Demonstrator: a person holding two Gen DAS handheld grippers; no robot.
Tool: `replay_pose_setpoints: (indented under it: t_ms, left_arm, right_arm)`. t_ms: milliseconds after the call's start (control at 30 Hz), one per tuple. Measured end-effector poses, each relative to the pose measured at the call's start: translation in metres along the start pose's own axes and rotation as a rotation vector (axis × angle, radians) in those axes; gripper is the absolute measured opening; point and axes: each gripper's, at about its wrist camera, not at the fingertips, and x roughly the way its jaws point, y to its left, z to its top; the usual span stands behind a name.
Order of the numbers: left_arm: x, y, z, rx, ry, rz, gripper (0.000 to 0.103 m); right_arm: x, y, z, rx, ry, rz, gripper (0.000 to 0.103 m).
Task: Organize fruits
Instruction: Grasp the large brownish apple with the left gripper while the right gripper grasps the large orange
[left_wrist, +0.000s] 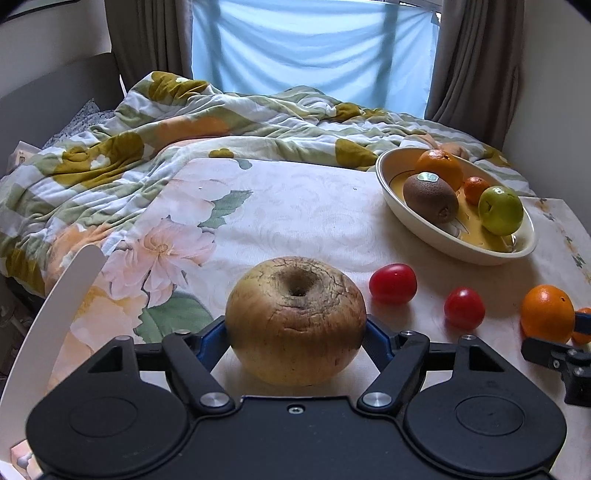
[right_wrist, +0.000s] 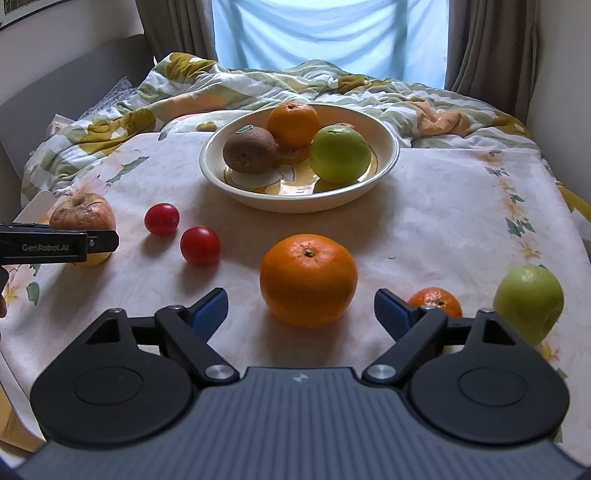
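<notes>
**Two claws closing in on loose fruit beside the bowl**

We are working over a bench (right_wrist: 443, 206) draped in a pale floral cloth, with a rumpled flowered quilt (left_wrist: 155, 122) lying behind it.

Our left claw (left_wrist: 295, 332) is straddling a wrinkled, yellow-brown apple with cracked, dull skin (left_wrist: 295, 321). Its blue pads are sitting right against the apple's two flanks, and we cannot tell whether they are pressing on it. The apple is resting on the cloth with its sunken stem pit facing up.

Our right claw (right_wrist: 301, 310) is standing wide, its blue fingertips (right_wrist: 210, 306) well clear on either side of a large, glossy, dimpled orange (right_wrist: 308, 278) that is sitting on the bench between them, untouched.

Two small, smooth red tomatoes (right_wrist: 199, 245) are lying near each other between the apple and the orange. A small mandarin (right_wrist: 436, 301) is sitting just behind the right fingertip, and a round, matte green apple (right_wrist: 528, 301) is lying further right.

A shallow, cream ceramic bowl with a yellow-painted base (right_wrist: 391, 155) is standing further back on the bench, holding a fuzzy brown kiwi (right_wrist: 249, 149), an orange (right_wrist: 293, 123), a green apple (right_wrist: 340, 153) and a small mandarin (left_wrist: 476, 188).
</notes>
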Motion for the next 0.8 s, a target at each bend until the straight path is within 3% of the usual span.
replay_pose_setpoints:
  t_ms: [567,667,800]
  left_arm:
    - [-0.001,-0.002,-0.001,0.009,0.007,-0.006,0.079]
    - [-0.003,-0.003,-0.001,0.007,0.005,-0.006,0.079]
    - [-0.008,-0.003,-0.001,0.013,-0.008,-0.006,0.079]
  right_arm:
    - [0.016,0.001,0.011,-0.021,0.015,-0.007,0.09]
    - [0.017,0.0,0.012,-0.025,0.02,-0.015,0.077]
    - [0.017,0.001,0.011,-0.036,0.013,-0.023,0.075]
